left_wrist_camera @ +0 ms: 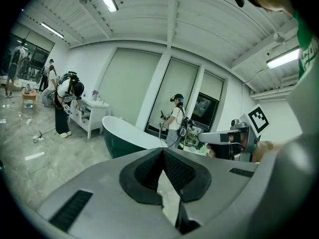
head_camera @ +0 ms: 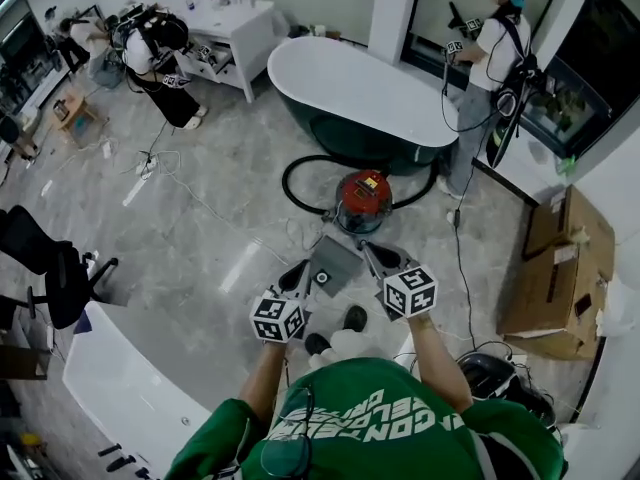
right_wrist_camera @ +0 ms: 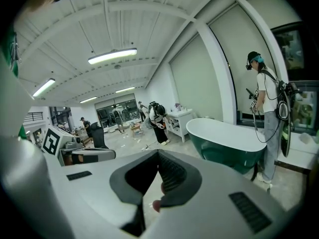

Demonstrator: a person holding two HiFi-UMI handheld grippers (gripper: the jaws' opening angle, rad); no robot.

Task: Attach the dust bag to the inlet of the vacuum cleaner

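Observation:
A flat grey dust bag (head_camera: 338, 258) with a round collar hole (head_camera: 322, 277) hangs above the floor between my two grippers. My left gripper (head_camera: 302, 268) pinches its left edge and my right gripper (head_camera: 366, 250) its right corner. The red vacuum cleaner (head_camera: 363, 198) stands on the floor just beyond the bag, ringed by its black hose (head_camera: 291, 174). In the left gripper view the jaws (left_wrist_camera: 163, 152) meet at their tips. The right gripper view shows its jaws (right_wrist_camera: 158, 153) shut too, with a bit of the red vacuum (right_wrist_camera: 155, 204) in the gap behind them.
A white and green bathtub (head_camera: 350, 88) lies behind the vacuum. A person (head_camera: 495, 48) stands at its right end, another bends at a white table (head_camera: 235, 28). Cardboard boxes (head_camera: 555, 268) sit at the right. Cables (head_camera: 200, 198) trail over the floor.

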